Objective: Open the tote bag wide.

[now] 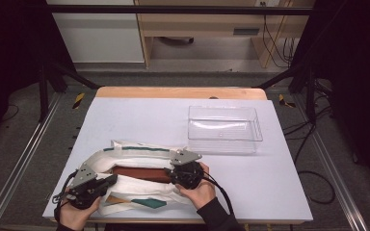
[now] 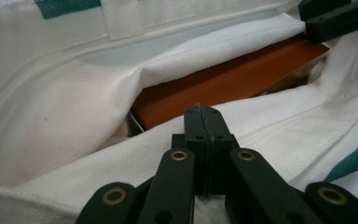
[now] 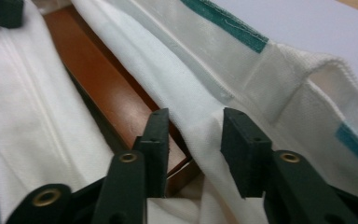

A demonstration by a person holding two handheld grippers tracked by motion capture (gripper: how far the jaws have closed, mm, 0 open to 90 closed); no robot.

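White cloth bag (image 1: 139, 154) half hides the brown box (image 1: 139, 174).

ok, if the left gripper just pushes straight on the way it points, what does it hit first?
Probably the brown box inside the white bag. The left gripper, jaws shut at the bag's near rim, points into the opening; depth is unclear.

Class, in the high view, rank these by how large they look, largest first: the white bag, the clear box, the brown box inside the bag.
1. White bag
2. Clear box
3. Brown box, though the bag covers part of it, so its full size is hidden.
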